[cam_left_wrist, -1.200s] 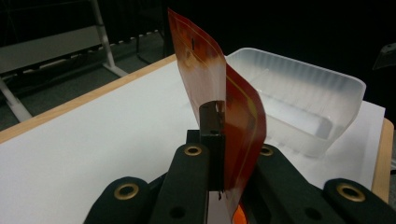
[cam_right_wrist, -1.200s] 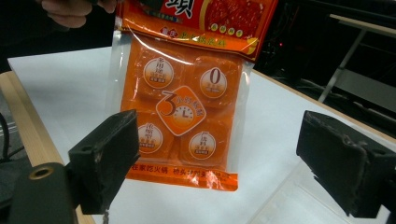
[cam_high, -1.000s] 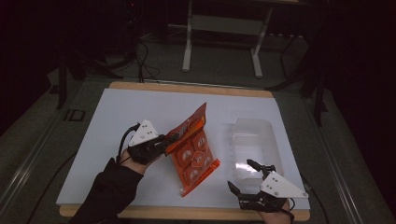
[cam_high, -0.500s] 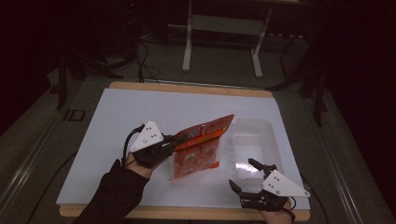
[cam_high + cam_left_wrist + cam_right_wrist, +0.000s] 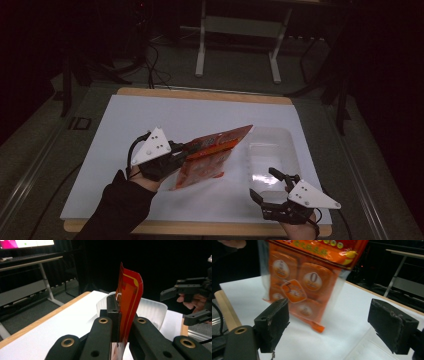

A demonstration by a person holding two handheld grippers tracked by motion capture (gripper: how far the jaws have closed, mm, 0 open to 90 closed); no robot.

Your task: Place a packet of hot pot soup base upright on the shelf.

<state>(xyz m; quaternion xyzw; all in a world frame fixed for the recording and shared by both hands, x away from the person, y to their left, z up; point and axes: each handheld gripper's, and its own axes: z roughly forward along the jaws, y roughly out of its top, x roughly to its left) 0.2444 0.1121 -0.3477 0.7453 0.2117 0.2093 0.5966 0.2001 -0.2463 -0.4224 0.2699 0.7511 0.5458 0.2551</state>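
An orange snack packet (image 5: 215,150) with a clear edge hangs tilted above the white sheet, its far corner reaching over the clear plastic tub (image 5: 272,150). My left gripper (image 5: 187,150) is shut on the packet's top strip, which shows between the jaws in the left gripper view (image 5: 121,315), with the packet (image 5: 130,292) standing edge-on and the tub (image 5: 152,311) behind it. My right gripper (image 5: 267,187) stands open near the table's front edge, just in front of the tub. In the right gripper view its jaws (image 5: 332,322) are wide apart, and the packet (image 5: 309,277) dangles ahead of them without touching.
A white sheet (image 5: 150,120) covers the wooden table (image 5: 200,94). A desk frame (image 5: 240,30) and cables lie on the dark floor beyond the far edge. The other hand's open gripper (image 5: 190,300) shows at the right of the left gripper view.
The left gripper has carried the packet to the right and tipped it over, so its far end now points at the tub. The right gripper has barely moved.
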